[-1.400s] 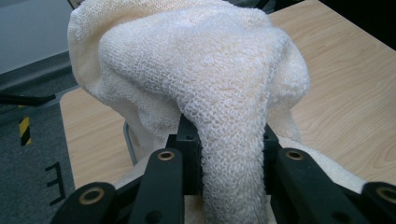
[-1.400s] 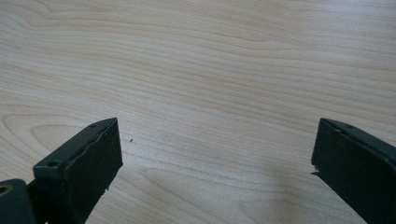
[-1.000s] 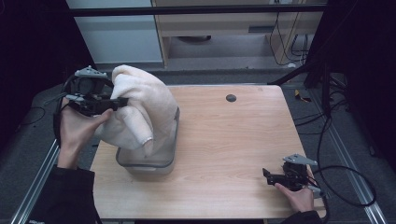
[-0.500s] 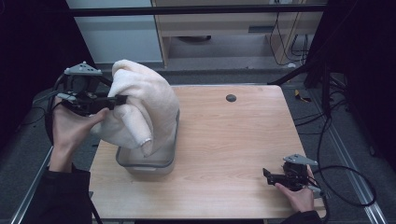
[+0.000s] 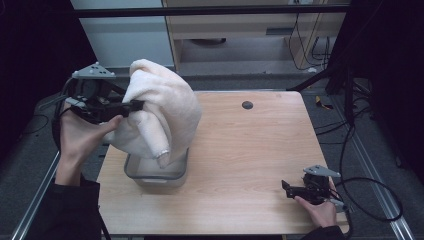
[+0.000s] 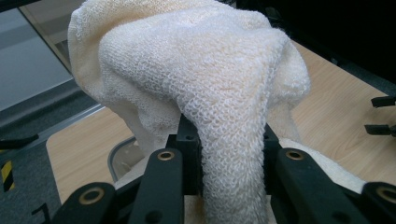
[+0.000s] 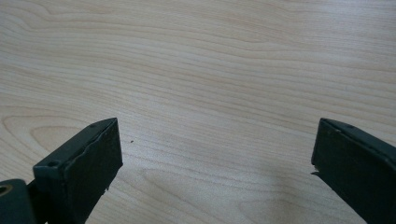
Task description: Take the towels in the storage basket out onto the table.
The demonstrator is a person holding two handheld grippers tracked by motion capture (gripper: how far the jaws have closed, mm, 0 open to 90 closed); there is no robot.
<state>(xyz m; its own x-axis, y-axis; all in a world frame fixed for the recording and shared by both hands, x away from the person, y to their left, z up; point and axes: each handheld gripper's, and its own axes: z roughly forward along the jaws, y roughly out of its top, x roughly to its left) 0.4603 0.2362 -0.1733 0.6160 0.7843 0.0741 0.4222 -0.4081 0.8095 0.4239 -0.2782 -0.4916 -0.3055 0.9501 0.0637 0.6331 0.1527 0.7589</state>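
Towel lifted from bin, frame left
Left gripper (image 5: 134, 106) pinches towel (image 5: 165, 112) to raise it above bin (image 5: 156, 176); right gripper (image 5: 289, 190) idles agape, lower right

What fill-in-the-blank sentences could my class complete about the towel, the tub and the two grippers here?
1. The left gripper is shut on the ____.
2. The towel hangs over a clear ____ on the table.
3. The right gripper has its jaws ____.

Missing words: towel; tub; open
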